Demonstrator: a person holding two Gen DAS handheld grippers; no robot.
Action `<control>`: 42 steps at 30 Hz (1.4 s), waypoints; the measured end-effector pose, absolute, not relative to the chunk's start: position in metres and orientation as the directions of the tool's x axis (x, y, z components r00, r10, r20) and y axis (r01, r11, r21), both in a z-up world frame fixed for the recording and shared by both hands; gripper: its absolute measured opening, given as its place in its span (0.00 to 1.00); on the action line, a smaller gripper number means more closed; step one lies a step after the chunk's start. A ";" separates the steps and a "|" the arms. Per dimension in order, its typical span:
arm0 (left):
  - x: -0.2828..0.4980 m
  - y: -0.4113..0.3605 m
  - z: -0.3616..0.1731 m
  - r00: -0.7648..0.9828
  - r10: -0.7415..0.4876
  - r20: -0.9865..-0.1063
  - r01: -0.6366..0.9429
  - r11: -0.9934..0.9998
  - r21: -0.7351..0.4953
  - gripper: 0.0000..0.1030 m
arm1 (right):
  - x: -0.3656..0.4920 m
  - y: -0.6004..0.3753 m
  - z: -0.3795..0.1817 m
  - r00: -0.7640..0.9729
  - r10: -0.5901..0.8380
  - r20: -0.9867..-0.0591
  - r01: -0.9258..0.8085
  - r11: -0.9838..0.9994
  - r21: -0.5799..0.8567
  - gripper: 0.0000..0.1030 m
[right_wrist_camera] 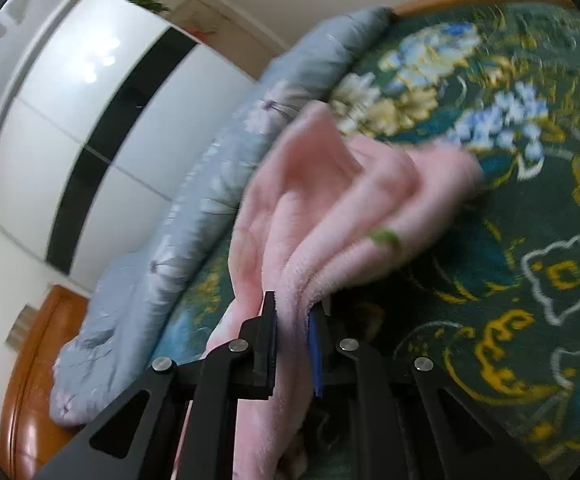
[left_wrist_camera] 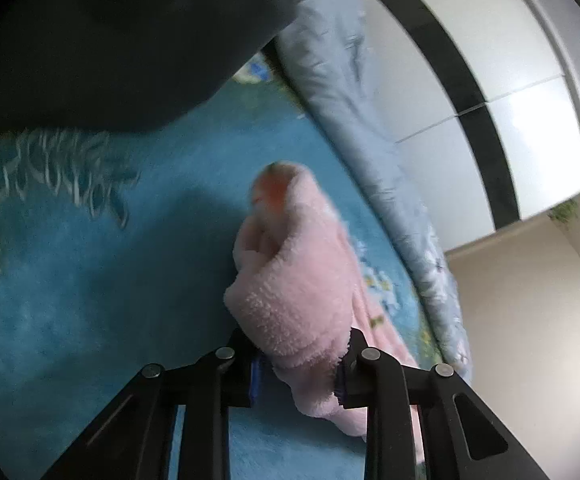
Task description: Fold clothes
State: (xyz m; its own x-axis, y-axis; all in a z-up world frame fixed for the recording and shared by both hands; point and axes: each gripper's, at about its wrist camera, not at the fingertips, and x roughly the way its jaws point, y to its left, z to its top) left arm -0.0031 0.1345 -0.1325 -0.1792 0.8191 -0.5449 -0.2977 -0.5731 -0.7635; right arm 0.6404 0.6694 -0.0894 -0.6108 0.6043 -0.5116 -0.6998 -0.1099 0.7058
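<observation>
A fluffy pink garment point(left_wrist_camera: 294, 280) is held up over a blue patterned bed cover point(left_wrist_camera: 90, 280). My left gripper point(left_wrist_camera: 300, 360) is shut on a bunched fold of it; an orange patch shows at the fold's far end. In the right wrist view the same pink garment point(right_wrist_camera: 330, 208) drapes forward and down from my right gripper point(right_wrist_camera: 294, 316), which is shut on a thick edge of it. The cloth hangs past the fingers on both sides. The frames are blurred by motion.
A rolled grey-blue quilt point(left_wrist_camera: 370, 140) lies along the bed's far side, also in the right wrist view point(right_wrist_camera: 194, 216). A white wardrobe with a black stripe point(right_wrist_camera: 102, 128) stands behind. A dark garment point(left_wrist_camera: 110, 40) fills the upper left. A wooden bed frame point(right_wrist_camera: 30, 380) shows below.
</observation>
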 end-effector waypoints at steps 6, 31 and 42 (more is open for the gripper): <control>0.008 0.076 -0.095 -0.214 0.840 -0.498 -0.400 -0.541 -0.740 0.26 | 0.683 0.598 -0.072 -0.689 0.569 -0.449 -0.655 -0.225 0.721 0.13; 0.030 -0.029 -0.120 -0.382 0.648 -0.659 -0.401 -0.759 -0.514 0.57 | 0.764 0.565 -0.113 -0.562 0.630 -0.536 -0.735 -0.084 0.673 0.31; 0.066 0.038 -0.100 -0.308 0.710 -0.633 -0.517 -0.683 -0.515 0.62 | 0.748 0.618 -0.147 -0.520 0.602 -0.606 -0.749 0.020 0.662 0.26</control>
State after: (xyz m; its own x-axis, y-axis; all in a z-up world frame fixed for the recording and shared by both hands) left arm 0.0665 0.0375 -0.0999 -0.3080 0.7101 -0.6331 -0.5174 -0.6835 -0.5149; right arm 0.7478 0.6184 -0.1468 -0.5200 0.6017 -0.6062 -0.7490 0.0199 0.6623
